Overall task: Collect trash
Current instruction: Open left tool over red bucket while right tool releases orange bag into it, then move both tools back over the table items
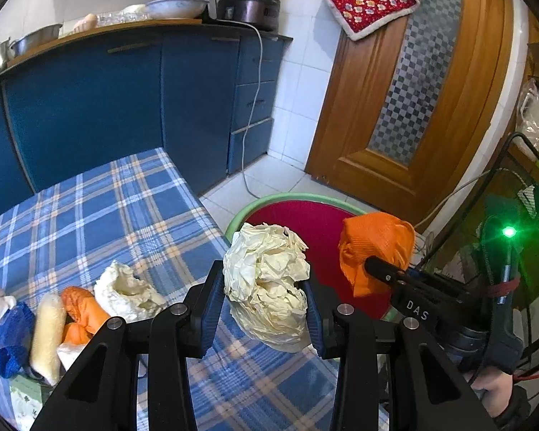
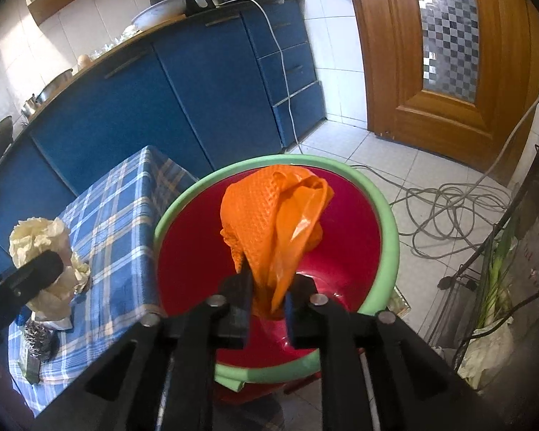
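My left gripper is shut on a crumpled cream paper ball and holds it above the table's right edge, beside the bin. It also shows in the right wrist view. My right gripper is shut on an orange glove and holds it over the red bin with a green rim. The glove and the bin also show in the left wrist view. More trash lies on the blue plaid table: a white crumpled wad, an orange glove, a yellow roll, a blue cloth.
Blue kitchen cabinets stand behind the table. A wooden door is at the right. Loose cables lie on the tiled floor beyond the bin. A wire rack stands at the right. A steel scourer lies on the table.
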Tool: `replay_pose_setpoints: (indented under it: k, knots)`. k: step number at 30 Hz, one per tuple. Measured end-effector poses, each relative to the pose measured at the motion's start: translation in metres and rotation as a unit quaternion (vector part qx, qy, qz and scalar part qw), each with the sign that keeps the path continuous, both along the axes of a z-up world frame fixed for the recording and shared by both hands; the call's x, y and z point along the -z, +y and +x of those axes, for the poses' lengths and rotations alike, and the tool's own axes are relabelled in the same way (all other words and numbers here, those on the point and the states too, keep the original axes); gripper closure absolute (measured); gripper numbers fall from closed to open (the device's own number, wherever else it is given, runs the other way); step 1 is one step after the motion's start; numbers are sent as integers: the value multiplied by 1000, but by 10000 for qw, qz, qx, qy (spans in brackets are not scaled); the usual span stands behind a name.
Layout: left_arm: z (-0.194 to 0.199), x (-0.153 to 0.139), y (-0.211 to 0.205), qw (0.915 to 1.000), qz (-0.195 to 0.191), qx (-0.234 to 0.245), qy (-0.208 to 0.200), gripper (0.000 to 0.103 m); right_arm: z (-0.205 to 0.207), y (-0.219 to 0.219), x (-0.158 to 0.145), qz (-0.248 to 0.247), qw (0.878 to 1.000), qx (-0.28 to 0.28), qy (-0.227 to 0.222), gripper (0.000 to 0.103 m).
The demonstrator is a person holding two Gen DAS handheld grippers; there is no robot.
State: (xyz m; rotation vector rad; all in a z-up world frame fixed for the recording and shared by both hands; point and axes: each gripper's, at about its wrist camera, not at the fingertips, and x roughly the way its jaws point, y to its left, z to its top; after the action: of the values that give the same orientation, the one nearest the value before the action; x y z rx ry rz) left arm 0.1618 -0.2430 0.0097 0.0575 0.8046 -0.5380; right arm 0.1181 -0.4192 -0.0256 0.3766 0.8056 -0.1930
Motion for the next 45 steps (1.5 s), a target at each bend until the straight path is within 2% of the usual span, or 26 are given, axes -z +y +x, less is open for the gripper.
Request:
replay_pose_setpoints:
  k: [4,20,24,26,36,45]
  knots:
    - [2,7,-3,10000,39,14,57,61,-1,1,-4,-96,9999,-22,-85,69]
    - [16,28,-47,9982,420,397,167,58,-36,-12,-38,-43,9975,417,-561,68]
    - [21,31,-56,9978,520,379,188,41,-40,-14,-38,-35,9972,470,-575,68]
    - [23,30,-55,9980,499,343,181,38,-41,-15,-38,-35,9972,480,-564,68]
    - [17,19,-40,9989,373,192,187,38,-44,-12,-38,-7,9975,447,-551,68]
    - [-8,-5,-11,9998,196,-9,88,38,-54,1,-50,-47,9973,328,-656,57]
